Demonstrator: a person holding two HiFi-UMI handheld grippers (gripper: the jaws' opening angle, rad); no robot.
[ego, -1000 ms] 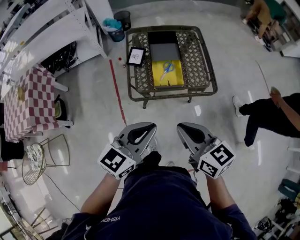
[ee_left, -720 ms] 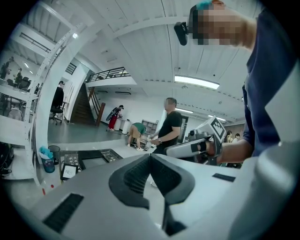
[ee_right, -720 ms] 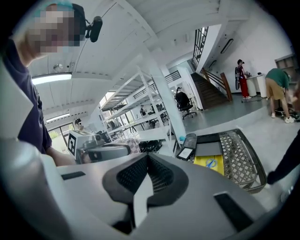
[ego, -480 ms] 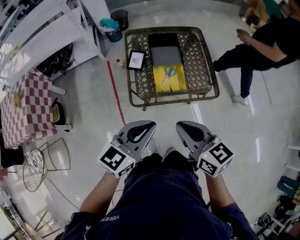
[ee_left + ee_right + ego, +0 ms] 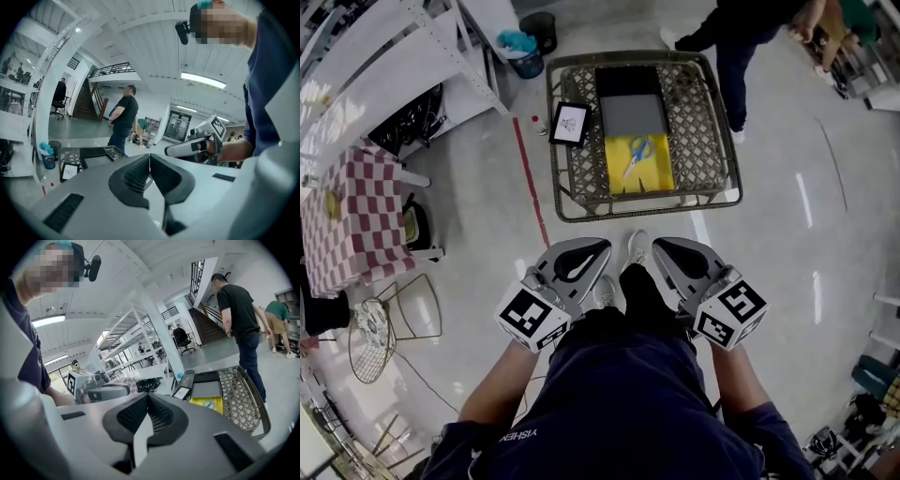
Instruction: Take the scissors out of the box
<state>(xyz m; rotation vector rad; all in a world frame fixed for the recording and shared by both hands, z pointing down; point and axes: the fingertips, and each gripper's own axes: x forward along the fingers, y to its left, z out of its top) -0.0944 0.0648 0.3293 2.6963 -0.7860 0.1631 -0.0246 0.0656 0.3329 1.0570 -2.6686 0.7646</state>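
You've stepped closer to the wicker table (image 5: 572, 202); left gripper (image 5: 598, 251) and right gripper (image 5: 662, 249) are pressed together, empty, well short of the scissors (image 5: 636, 150) lying untouched in the yellow box (image 5: 657, 174) at its near edge.

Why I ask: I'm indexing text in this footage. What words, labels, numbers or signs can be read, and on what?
"YISHEN": on the person's dark blue shirt, upside down in the head view.
Black-and-white square markers, no letters: on the cubes of the left gripper and right gripper.
Black-framed panel: dark mark, too small to read.
Nothing else is legible.
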